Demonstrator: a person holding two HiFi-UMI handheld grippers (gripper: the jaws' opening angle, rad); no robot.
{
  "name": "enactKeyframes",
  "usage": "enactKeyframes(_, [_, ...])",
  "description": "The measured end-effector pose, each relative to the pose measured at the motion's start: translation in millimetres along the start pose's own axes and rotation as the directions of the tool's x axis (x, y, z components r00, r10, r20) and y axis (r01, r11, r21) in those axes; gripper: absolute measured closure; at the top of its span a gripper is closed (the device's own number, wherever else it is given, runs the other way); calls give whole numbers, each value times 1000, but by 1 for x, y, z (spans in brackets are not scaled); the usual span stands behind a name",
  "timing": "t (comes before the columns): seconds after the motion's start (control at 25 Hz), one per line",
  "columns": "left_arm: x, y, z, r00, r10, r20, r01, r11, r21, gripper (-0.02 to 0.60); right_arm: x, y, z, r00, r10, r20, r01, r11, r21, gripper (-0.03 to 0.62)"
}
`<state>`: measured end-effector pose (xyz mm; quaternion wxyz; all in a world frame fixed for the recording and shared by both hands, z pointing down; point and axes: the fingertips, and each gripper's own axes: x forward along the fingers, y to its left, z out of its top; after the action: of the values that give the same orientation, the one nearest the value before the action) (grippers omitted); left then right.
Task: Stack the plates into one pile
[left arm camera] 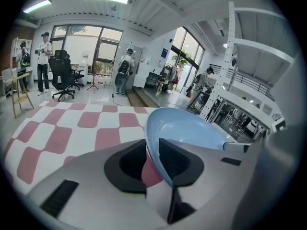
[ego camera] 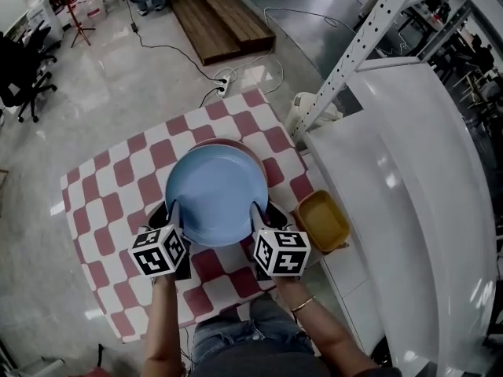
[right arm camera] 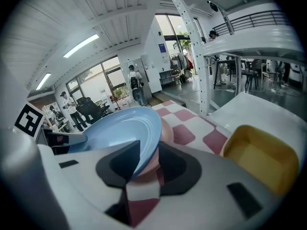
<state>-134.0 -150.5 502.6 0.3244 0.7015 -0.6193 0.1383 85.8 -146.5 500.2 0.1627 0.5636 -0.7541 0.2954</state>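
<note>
A light blue plate (ego camera: 216, 195) hangs just over a pink plate (ego camera: 250, 154), whose rim peeks out at the far right. My left gripper (ego camera: 174, 214) is shut on the blue plate's left rim and my right gripper (ego camera: 259, 214) is shut on its right rim. In the left gripper view the blue plate (left arm camera: 192, 128) runs between the jaws of the left gripper (left arm camera: 152, 150), with the pink plate (left arm camera: 152, 174) showing underneath. In the right gripper view the blue plate (right arm camera: 120, 128) sits in the right gripper (right arm camera: 144, 159), above the pink plate (right arm camera: 168, 128).
The plates are over a small table with a red-and-white checked cloth (ego camera: 110, 203). A yellow dish (ego camera: 322, 220) sits at the table's right edge, close to my right gripper. A white curved counter (ego camera: 409, 195) and a perforated white post (ego camera: 354, 53) stand right of the table.
</note>
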Motion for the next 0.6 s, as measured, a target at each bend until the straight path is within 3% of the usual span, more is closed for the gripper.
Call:
enactKeyframes(0.28, [27, -18, 2, 1000, 1, -26, 1, 997, 77, 491, 13, -27, -1, 999, -53, -3, 53, 998, 34, 476])
enactKeyframes(0.6, [50, -18, 1, 999, 9, -45, -3, 994, 113, 479, 34, -39, -3, 996, -82, -26, 82, 996, 33, 477])
